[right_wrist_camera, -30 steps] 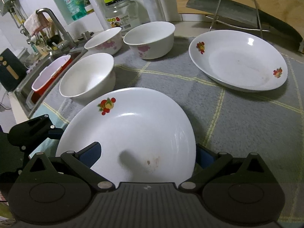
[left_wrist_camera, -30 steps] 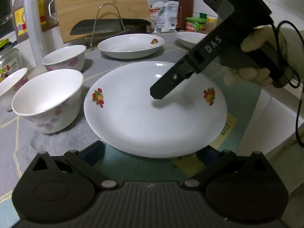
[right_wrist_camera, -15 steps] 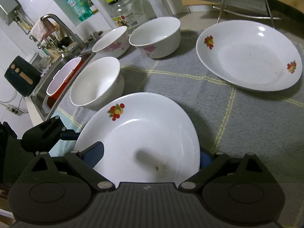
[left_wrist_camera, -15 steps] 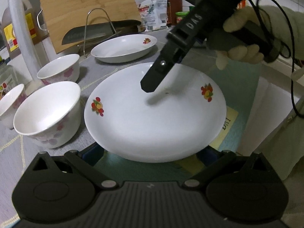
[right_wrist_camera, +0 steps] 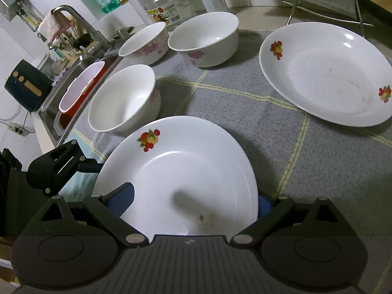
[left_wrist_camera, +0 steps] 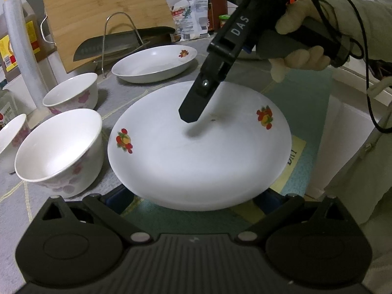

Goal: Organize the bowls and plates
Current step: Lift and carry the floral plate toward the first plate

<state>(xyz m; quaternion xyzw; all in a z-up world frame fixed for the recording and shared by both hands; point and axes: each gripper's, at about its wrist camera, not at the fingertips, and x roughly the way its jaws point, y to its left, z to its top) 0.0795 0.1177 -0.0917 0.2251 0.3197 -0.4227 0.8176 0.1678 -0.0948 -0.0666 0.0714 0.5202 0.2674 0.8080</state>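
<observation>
A white plate with fruit prints is held off the grey cloth. My right gripper is shut on its rim, one finger lying over the inside, the other hidden beneath. My left gripper is open, its fingers mostly hidden under the plate's near edge; in the right wrist view it sits at the plate's left rim. A second fruit-print plate lies further back. Three white bowls with pink flowers stand to the left.
A grey checked cloth covers the counter. A wire rack with a cleaver and a wooden board stand behind. A sink with a red-and-white tub lies left. Bottles and jars line the back wall.
The plate has risen and moved slightly toward the bowls, carried by my right gripper. My left gripper has stayed under its near edge.
</observation>
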